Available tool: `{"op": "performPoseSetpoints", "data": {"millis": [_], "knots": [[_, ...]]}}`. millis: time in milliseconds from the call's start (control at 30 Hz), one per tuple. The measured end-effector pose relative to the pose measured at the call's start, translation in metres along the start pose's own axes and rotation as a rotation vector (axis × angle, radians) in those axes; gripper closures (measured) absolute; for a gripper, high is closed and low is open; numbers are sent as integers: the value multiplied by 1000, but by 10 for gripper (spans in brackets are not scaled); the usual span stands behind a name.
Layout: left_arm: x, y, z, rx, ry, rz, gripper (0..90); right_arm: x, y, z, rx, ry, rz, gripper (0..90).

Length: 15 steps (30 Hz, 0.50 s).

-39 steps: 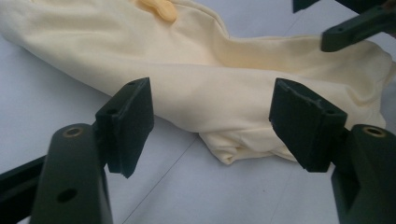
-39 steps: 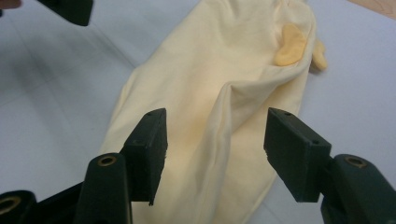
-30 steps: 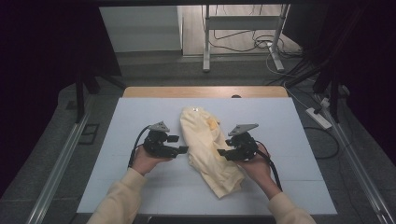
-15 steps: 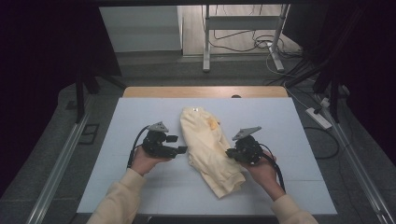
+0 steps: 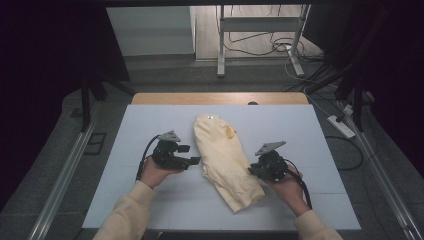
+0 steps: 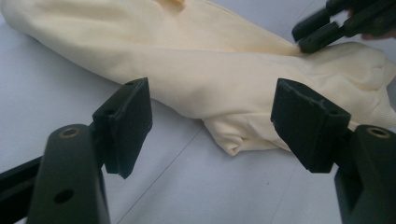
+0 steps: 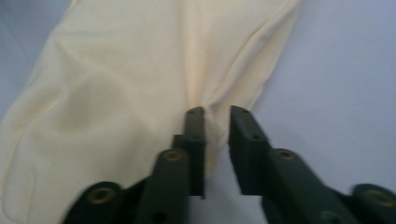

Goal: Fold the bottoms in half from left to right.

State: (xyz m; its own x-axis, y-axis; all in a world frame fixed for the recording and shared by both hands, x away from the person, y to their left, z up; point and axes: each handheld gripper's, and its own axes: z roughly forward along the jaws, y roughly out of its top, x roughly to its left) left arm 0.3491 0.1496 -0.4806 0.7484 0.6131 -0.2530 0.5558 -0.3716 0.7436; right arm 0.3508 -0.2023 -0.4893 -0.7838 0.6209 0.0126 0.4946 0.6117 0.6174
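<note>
Right hand-held gripper (image 7: pixel 215 116) reopening slightly at cream garment (image 5: pixel 225 155) edge, fabric between unpressed jaws; left hand-held gripper (image 6: pixel 212 112) wide open. Best pinching deeper before lifting off bench (image 5: pixel 150 125).

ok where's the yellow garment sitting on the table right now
In the high view the yellow garment lies folded mid-table, running diagonally between the left gripper and the right gripper, whose jaws are at its edge.

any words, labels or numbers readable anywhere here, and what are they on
None can be read.
The cream garment has a small yellow patch and a pale tag at its far end; both are too small to read.
The grippers and the table show no lettering.
</note>
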Motion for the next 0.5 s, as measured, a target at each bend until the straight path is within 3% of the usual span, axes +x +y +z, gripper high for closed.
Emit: {"op": "performPoseSetpoints", "data": {"millis": [67, 133, 233, 367, 500], "knots": [[0, 0, 0, 1, 0, 1, 288, -1, 3, -9, -37, -14, 3, 665], [0, 0, 0, 1, -1, 0, 287, 2, 9, -22, -98, 23, 11, 628], [1, 0, 0, -3, -1, -6, 286, 11, 14, -33, -136, 64, -5, 587], [1, -1, 0, 1, 0, -8, 286, 31, 19, -32, -132, 102, -62, 523], [2, -1, 0, -2, 1, -9, 284, 45, 21, -22, -111, 137, -79, 476]]}}
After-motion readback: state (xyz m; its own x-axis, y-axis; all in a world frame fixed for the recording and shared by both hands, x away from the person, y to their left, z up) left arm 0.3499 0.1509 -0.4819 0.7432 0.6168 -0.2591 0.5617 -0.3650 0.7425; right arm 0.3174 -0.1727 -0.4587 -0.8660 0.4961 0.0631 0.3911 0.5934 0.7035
